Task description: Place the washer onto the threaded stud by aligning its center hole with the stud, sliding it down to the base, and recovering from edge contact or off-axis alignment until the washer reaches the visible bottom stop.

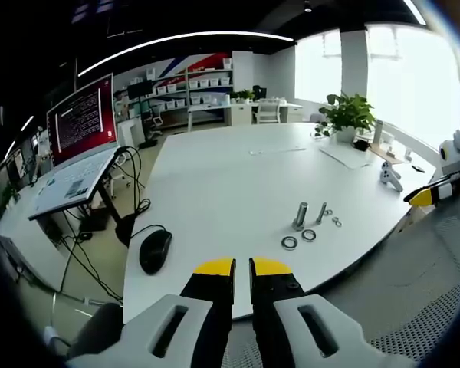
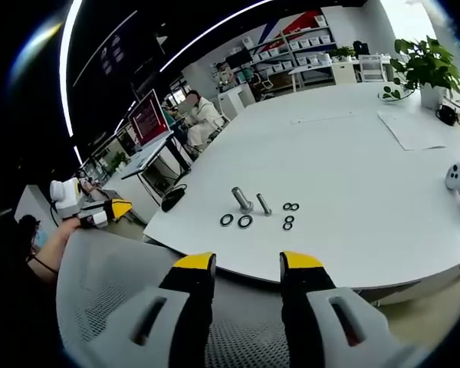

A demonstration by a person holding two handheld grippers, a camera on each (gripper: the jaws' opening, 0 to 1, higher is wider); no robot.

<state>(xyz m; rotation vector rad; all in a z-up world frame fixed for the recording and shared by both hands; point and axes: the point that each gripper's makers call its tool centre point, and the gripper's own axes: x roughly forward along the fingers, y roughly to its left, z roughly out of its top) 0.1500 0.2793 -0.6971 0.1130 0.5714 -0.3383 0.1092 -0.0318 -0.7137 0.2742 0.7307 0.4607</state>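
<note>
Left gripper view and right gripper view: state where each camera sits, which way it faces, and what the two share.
Left gripper view: rides on the left gripper, held off the table edge, facing across it to the bolts and washers; its fingers nearly touch; the right gripper enters at right.
Right gripper view: rides on the right gripper, above a mesh chair back, facing the same table; fingers apart; left gripper and a forearm at left.
Shared: table, bolts, washers, mouse, laptop, plant.
</note>
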